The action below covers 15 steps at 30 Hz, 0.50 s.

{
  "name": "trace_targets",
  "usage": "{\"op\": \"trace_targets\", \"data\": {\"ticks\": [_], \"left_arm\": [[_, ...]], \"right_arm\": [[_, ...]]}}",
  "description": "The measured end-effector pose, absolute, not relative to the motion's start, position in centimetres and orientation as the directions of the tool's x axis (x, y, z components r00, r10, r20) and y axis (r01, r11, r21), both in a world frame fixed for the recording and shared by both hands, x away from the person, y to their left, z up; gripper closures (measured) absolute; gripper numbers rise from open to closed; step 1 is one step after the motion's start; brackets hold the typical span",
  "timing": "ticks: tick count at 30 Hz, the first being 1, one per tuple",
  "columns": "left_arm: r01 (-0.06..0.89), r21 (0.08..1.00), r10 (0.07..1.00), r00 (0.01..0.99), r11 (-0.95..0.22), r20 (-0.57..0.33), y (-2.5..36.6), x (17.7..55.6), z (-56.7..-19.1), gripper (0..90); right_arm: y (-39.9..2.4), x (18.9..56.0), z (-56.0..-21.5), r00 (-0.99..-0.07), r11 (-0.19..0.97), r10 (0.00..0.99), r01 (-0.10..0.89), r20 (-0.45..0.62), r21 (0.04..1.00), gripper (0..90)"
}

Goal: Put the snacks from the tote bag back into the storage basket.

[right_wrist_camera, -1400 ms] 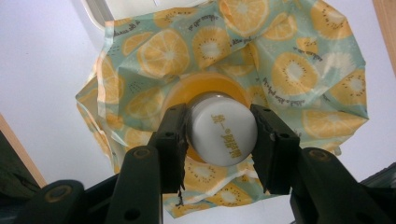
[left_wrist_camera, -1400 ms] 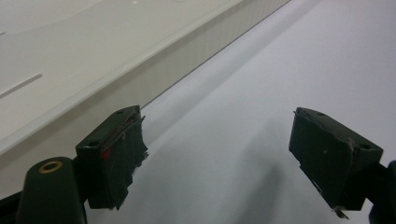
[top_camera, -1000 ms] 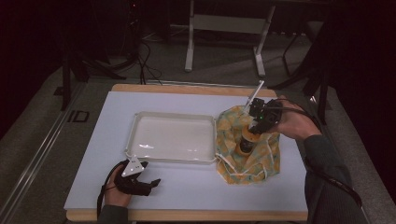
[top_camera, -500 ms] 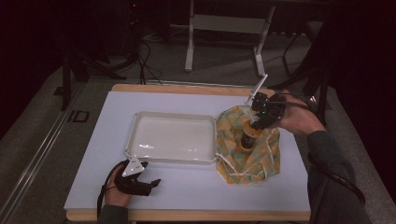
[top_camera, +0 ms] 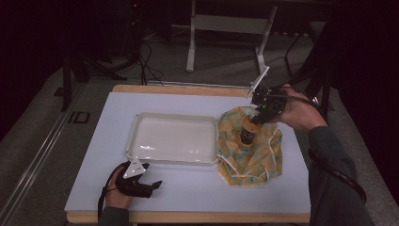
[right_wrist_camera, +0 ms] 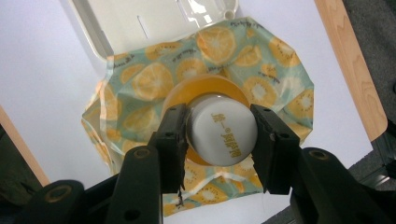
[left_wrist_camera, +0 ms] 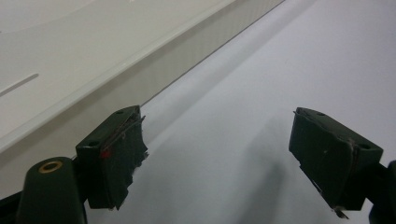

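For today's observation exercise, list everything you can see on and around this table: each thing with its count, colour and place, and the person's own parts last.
table: one, white top with wooden edge, centre of the high view.
tray: one, white, empty, middle of the table.
cloth: one, pale green with an orange-slice print and white cords, right of the tray, touching its edge.
bottle: one, orange with a white cap, upright on the cloth.
frame: one, grey metal, on the floor behind the table.
left tool: one, black, jaws open, resting on the table near the tray's front edge.
right tool: one, black, jaws closed on the bottle's cap.
hands: two, one on each tool.
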<state>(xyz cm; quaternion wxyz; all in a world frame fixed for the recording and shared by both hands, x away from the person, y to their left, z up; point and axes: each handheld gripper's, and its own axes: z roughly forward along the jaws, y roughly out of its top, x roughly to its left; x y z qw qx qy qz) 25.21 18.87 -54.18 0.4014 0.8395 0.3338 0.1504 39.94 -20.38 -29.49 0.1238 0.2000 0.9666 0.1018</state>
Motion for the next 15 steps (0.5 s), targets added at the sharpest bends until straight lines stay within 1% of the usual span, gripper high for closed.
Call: {"op": "trace_targets", "data": {"ticks": [15], "left_arm": [[0.439, 0.771, 0.68, 0.733, -0.46, -0.011, 18.8, 25.2, -54.2, 18.5]], "right_arm": [[-18.8, 40.0, -27.9, -0.893, 0.903, 0.393, 0.329, -0.221, 0.276, 58.7]]}}
